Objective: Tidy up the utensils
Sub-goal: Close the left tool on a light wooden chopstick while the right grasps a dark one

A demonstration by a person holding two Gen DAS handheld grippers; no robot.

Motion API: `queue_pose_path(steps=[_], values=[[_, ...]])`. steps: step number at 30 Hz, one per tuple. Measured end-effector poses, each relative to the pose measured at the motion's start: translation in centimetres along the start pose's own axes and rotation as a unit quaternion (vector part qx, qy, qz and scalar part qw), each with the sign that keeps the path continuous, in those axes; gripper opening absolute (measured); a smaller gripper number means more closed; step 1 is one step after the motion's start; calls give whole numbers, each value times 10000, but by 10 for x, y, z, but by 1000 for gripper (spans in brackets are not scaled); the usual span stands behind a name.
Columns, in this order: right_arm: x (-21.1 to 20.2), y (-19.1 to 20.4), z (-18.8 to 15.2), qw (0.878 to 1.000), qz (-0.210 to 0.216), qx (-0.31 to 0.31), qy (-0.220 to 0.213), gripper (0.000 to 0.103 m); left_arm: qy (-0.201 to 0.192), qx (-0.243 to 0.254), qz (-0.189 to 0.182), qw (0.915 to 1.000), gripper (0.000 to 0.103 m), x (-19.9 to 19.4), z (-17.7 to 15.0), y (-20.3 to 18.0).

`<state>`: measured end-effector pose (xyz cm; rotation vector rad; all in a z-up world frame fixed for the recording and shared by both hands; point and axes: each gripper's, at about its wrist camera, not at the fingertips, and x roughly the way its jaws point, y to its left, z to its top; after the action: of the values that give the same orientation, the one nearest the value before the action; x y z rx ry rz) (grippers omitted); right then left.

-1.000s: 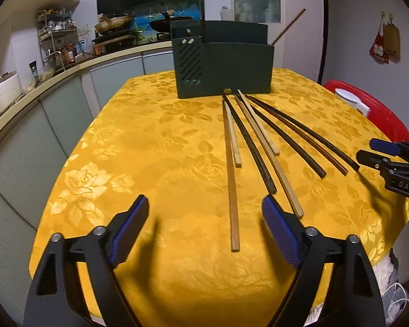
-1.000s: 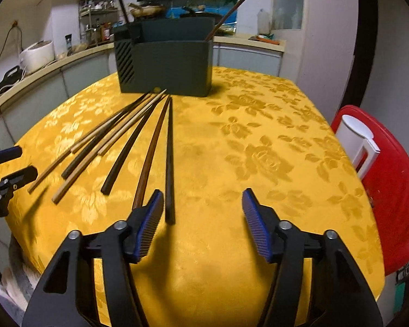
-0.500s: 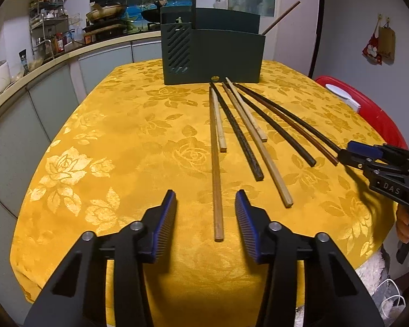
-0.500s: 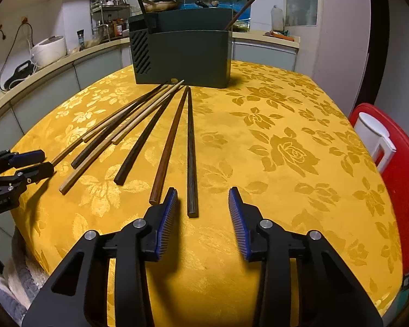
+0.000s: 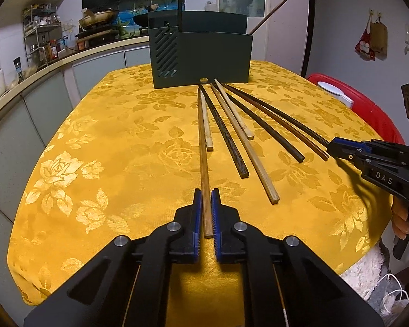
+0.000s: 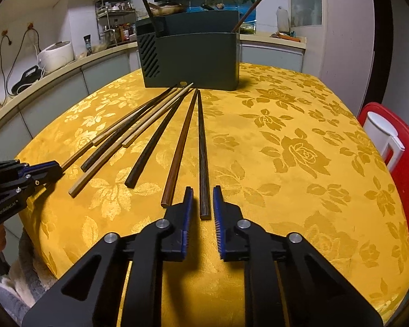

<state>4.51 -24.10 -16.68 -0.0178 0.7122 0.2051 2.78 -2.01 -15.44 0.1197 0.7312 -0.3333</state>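
Seven chopsticks fanned on tabletop (image 5: 117,136) before green utensil holder (image 5: 204,57).
Left gripper (image 5: 205,212) fingers pinch the long light-brown chopstick (image 5: 203,163); right gripper (image 6: 201,209) fingers, just closing, flank the dark chopstick (image 6: 203,158) without pressing it.

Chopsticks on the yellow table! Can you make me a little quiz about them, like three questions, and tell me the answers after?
1. How many chopsticks stand in the green holder?
2. True or false: the left tool is shut on a light wooden chopstick.
3. The loose chopsticks on the yellow tablecloth fan out from: A) the holder, B) the red chair, C) the counter?
Key: 1) two; 2) true; 3) A.
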Motion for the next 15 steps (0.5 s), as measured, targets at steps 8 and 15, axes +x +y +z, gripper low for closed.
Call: queue_pose_path(steps=[8,15], values=[[-1,-1,3,9999,56,78,116,8,4,-6,-2,10000,6,-1,2,1],[-16,-2,12,9999,-25,80,-74,8,-328,-30,103,9994,6,-22,19,10]])
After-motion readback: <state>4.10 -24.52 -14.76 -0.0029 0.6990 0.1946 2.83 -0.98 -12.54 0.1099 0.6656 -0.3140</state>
